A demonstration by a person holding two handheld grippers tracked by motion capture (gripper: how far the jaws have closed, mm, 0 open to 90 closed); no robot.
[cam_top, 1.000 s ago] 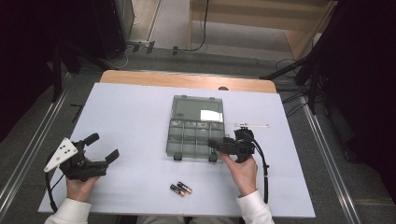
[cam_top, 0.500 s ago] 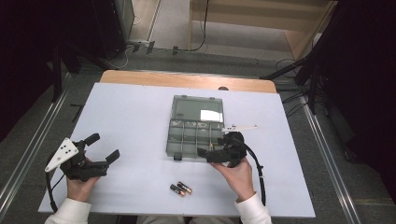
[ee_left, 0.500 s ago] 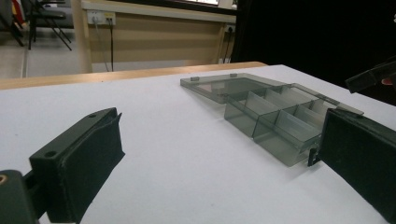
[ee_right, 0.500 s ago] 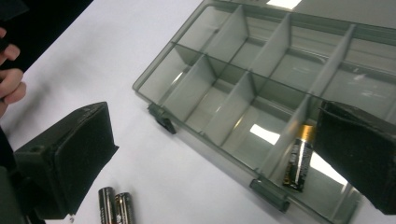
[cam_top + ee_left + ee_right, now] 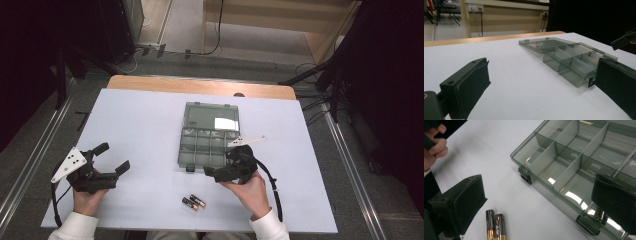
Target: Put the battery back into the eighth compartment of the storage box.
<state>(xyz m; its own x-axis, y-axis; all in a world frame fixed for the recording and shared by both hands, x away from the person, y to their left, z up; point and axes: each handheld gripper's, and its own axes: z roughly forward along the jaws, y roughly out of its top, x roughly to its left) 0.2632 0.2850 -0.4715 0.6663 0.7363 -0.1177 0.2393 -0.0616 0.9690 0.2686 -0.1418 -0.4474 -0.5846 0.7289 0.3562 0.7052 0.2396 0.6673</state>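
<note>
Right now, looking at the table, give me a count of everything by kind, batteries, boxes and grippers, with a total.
Batteries: 3, two side by side on the table, one in a compartment by the right jaw.
Clear compartment box, lid open: 1
Handheld grippers: 2, left gripper and right gripper.
Total: 6

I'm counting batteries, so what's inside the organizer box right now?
One battery lies in a near-edge compartment of the box, partly hidden behind the right tongs. The other visible compartments look empty. Two more batteries lie outside on the table.
</note>
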